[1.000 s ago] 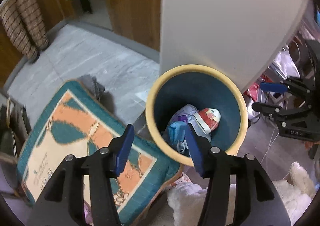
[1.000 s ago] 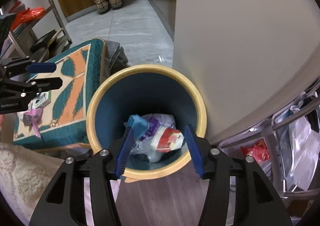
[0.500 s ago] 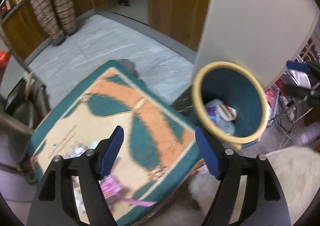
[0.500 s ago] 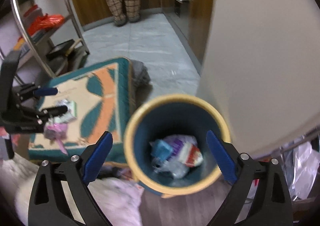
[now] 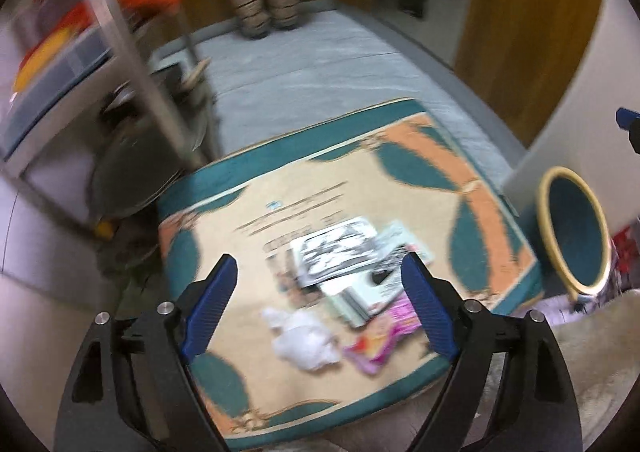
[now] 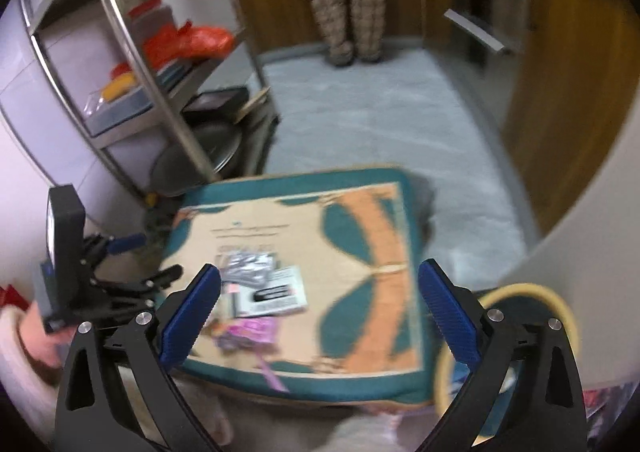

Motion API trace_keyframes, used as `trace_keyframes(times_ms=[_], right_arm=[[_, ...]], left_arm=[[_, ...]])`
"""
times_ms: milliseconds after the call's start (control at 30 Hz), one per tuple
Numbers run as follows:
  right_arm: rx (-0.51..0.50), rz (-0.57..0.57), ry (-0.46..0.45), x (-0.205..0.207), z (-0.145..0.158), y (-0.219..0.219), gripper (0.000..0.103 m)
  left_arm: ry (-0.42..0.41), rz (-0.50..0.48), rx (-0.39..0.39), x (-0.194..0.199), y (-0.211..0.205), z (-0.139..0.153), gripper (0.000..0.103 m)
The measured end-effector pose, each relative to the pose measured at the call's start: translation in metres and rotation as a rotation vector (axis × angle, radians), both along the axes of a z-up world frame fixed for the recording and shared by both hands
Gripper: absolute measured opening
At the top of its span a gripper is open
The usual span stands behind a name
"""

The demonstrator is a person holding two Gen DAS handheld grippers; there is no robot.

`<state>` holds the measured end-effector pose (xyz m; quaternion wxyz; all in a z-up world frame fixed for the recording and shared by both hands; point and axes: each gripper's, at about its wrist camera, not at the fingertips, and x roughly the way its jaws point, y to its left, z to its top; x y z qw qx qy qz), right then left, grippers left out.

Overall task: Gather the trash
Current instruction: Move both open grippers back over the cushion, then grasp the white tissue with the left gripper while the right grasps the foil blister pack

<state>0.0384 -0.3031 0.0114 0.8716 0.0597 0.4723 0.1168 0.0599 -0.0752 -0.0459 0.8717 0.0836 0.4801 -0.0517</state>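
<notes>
Trash lies on a teal and orange cushion point(image 5: 400, 179): a crumpled white tissue point(image 5: 306, 340), a pink wrapper point(image 5: 382, 336), a black-and-white packet point(image 5: 336, 252) and a pale printed packet point(image 5: 396, 248). My left gripper point(image 5: 320, 308) is open and empty above this pile. The yellow-rimmed blue bin point(image 5: 574, 228) stands right of the cushion. In the right wrist view my right gripper point(image 6: 320, 316) is open and empty over the cushion point(image 6: 360, 219), above the pink wrapper point(image 6: 250, 332) and packets point(image 6: 276, 290). The bin rim point(image 6: 520, 290) shows at lower right.
A metal shelf rack point(image 6: 160, 91) with pans and red bags stands left of the cushion. A person's legs point(image 6: 348, 3) stand at the wooden cabinets behind. Grey floor point(image 6: 380, 119) lies beyond the cushion. A white wall corner point(image 5: 592, 91) rises by the bin.
Both grippers have swung away from the bin toward the cushion and opened wider. The bin's contents, seen earlier, are now out of sight.
</notes>
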Motion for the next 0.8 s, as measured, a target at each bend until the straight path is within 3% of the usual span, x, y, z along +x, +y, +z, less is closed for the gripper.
trace_keyframes(times_ms=[167, 300, 433, 533, 667, 733, 800], right_arm=[[-0.01, 0.018, 0.045, 0.036, -0.018, 0.05, 0.098], [-0.055, -0.011, 0.101, 0.063, -0.052, 0.076, 0.098], [-0.101, -0.024, 0.159, 0.074, -0.096, 0.087, 0.098], [-0.189, -0.002, 0.257, 0.081, -0.13, 0.094, 0.098], [-0.242, 0.03, 0.263, 0.09, -0.148, 0.103, 0.098], [-0.25, 0.033, 0.27, 0.094, -0.155, 0.104, 0.098], [-0.202, 0.034, 0.281, 0.099, -0.161, 0.103, 0.098]], left_arm=[[0.049, 0.079, -0.003, 0.009, 0.044, -0.02, 0.084], [0.116, 0.127, -0.025, 0.015, 0.067, -0.04, 0.084], [0.207, 0.12, -0.041, 0.021, 0.069, -0.07, 0.084], [0.273, 0.124, -0.074, 0.022, 0.067, -0.093, 0.084], [0.344, 0.105, -0.08, 0.024, 0.055, -0.118, 0.082], [0.377, 0.086, -0.094, 0.025, 0.046, -0.126, 0.077], [0.416, 0.076, -0.093, 0.026, 0.039, -0.134, 0.064]])
